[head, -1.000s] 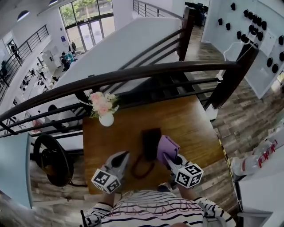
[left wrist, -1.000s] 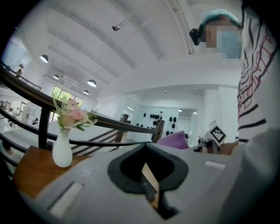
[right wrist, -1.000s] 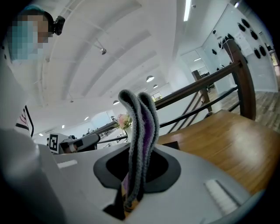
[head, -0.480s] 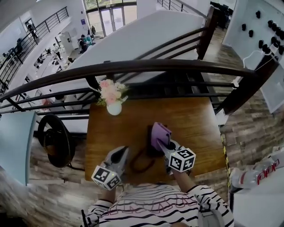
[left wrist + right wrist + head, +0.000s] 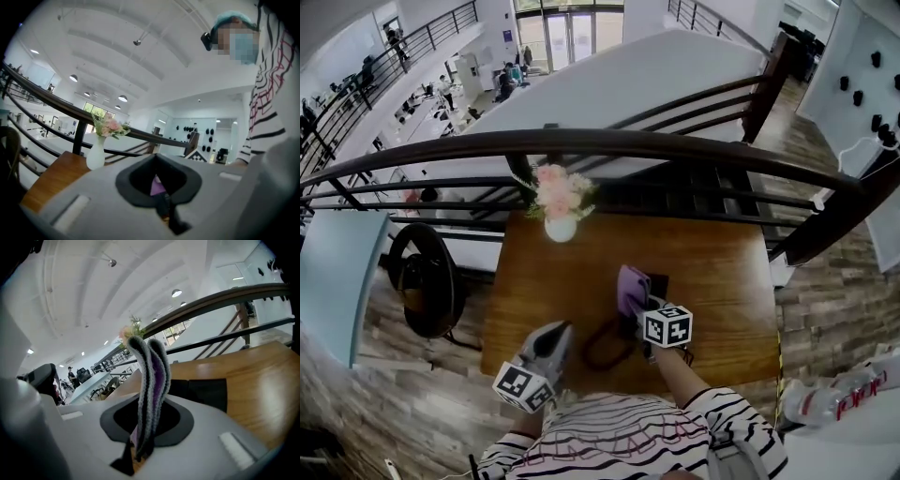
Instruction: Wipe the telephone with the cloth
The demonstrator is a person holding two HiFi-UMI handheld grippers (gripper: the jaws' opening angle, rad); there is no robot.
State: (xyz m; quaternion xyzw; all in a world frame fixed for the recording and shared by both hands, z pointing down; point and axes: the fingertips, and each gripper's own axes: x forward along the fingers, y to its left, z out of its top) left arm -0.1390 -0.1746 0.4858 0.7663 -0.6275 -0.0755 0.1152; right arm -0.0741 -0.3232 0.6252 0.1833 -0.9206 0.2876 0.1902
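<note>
Wooden table (image 5: 712, 267) by a balcony railing (image 5: 675, 150): right claw (image 5: 639, 307) pinches the cloth (image 5: 630, 286) over telephone (image 5: 660, 283); left claw (image 5: 558, 334) pressed together

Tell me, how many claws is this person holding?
2. The left claw, shut and empty, is over the table's near edge; the right claw, further forward, grips a purple cloth at the telephone.

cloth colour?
The cloth is purple with grey edges. It shows best in the right gripper view.
</note>
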